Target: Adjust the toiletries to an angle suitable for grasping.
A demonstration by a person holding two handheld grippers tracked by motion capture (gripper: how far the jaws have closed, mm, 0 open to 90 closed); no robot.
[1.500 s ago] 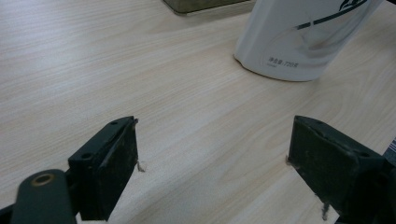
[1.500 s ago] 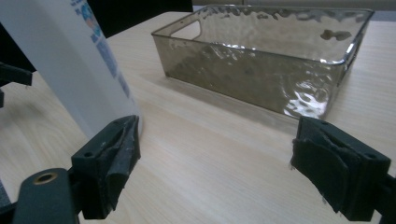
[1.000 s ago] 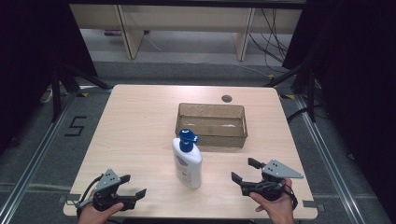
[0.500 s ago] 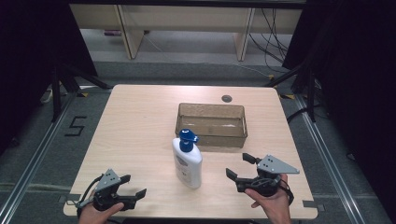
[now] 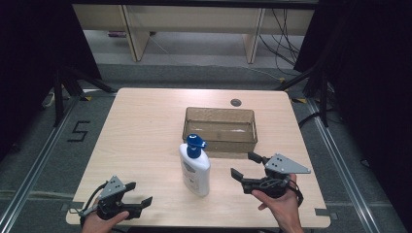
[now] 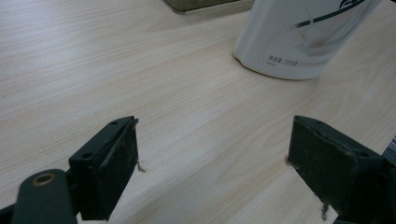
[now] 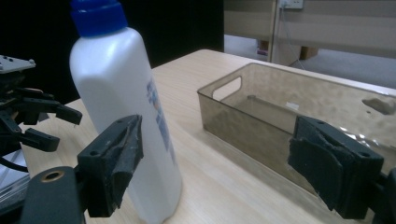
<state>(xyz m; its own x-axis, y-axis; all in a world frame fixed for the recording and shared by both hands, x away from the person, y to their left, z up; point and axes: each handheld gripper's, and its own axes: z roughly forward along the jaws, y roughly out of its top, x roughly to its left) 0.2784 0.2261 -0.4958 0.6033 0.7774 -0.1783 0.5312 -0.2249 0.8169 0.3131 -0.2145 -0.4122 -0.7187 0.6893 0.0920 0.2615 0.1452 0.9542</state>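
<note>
A white bottle [image 5: 194, 167] with a blue cap stands upright at the table's middle front. Just behind it sits an empty brown see-through bin [image 5: 219, 127]. My right gripper [image 5: 243, 164] is open to the bottle's right, pointing left at it, with a gap between. In the right gripper view the bottle [image 7: 121, 93] rises by the left jaw and the bin [image 7: 280, 107] lies beyond the open right gripper [image 7: 215, 158]. My left gripper [image 5: 140, 193] rests open near the front left edge. From the left gripper [image 6: 215, 154], the bottle's base [image 6: 299, 37] stands ahead to the right.
A small round dark grommet [image 5: 236, 102] sits in the table [image 5: 141, 121] behind the bin. The left gripper [image 7: 28, 116] appears past the bottle in the right gripper view. Bare wood lies left of the bottle. Dark frames and shelving stand around the table.
My right gripper has moved left and slightly forward, closer to the bottle. The left gripper, bottle and bin have stayed where they were.
</note>
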